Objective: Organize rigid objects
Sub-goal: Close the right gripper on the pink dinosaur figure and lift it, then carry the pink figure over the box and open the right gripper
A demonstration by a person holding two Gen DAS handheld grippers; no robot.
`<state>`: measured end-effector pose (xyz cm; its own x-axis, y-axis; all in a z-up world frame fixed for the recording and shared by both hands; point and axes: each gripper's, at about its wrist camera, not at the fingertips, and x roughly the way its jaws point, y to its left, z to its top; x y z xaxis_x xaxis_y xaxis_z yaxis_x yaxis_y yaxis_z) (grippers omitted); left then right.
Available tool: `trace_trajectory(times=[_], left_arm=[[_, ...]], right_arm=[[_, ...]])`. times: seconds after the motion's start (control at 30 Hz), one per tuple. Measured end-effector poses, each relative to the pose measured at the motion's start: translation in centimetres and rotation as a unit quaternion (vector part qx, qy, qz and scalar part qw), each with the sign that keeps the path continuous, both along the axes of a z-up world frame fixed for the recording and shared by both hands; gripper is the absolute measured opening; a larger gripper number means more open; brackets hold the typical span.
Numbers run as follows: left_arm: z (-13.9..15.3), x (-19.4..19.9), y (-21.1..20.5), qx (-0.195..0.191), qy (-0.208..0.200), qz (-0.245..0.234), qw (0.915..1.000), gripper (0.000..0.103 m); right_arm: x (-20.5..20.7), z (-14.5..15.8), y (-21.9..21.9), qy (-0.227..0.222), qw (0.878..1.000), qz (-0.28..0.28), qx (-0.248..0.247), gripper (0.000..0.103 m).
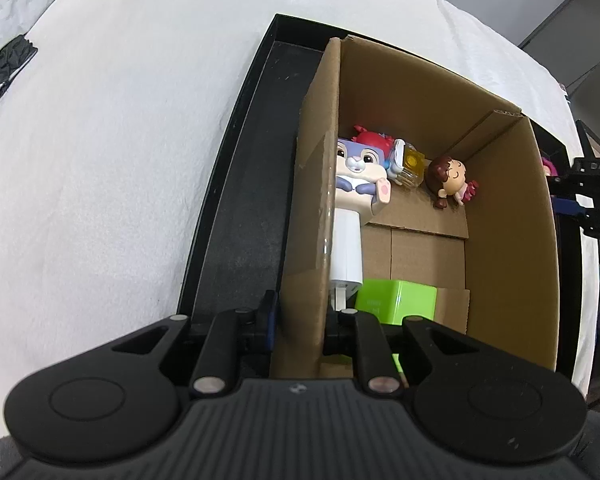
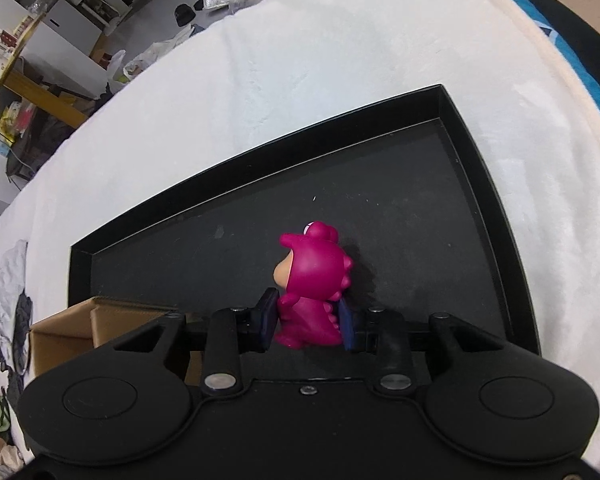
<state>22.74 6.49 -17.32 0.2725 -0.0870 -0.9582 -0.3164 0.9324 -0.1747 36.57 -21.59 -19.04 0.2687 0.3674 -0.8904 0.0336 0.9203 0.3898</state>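
My left gripper is shut on the left wall of a cardboard box, one finger outside and one inside. The box stands in a black tray and holds a purple rabbit figure, a red toy, a yellow clear cube, a brown-haired doll, a white charger and a green box. My right gripper is shut on a magenta dinosaur figure, which stands upright on the black tray floor. The right gripper also shows at the right edge of the left wrist view.
The tray lies on a white cloth-covered table. A corner of the cardboard box shows at the lower left in the right wrist view. Grey and black wrappers lie on the cloth far left. Room clutter stands beyond the table.
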Motion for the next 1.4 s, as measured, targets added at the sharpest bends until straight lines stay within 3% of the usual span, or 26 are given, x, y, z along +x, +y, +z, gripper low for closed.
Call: trace_trajectory(times=[0.53, 1.4], left_arm=[[0.1, -0.4, -0.2, 0.0, -0.005, -0.009, 0.9999, 0.018], [1.0, -2.4, -0.4, -0.011, -0.036, -0.029, 0.9989, 0.018]], right_arm=[[-4.1, 4.9, -1.3, -0.028, 0.999, 0.006, 0.019, 0.031], [-11.1, 11.9, 3.5, -0.079, 0.994, 0.078, 0.005, 0.032]])
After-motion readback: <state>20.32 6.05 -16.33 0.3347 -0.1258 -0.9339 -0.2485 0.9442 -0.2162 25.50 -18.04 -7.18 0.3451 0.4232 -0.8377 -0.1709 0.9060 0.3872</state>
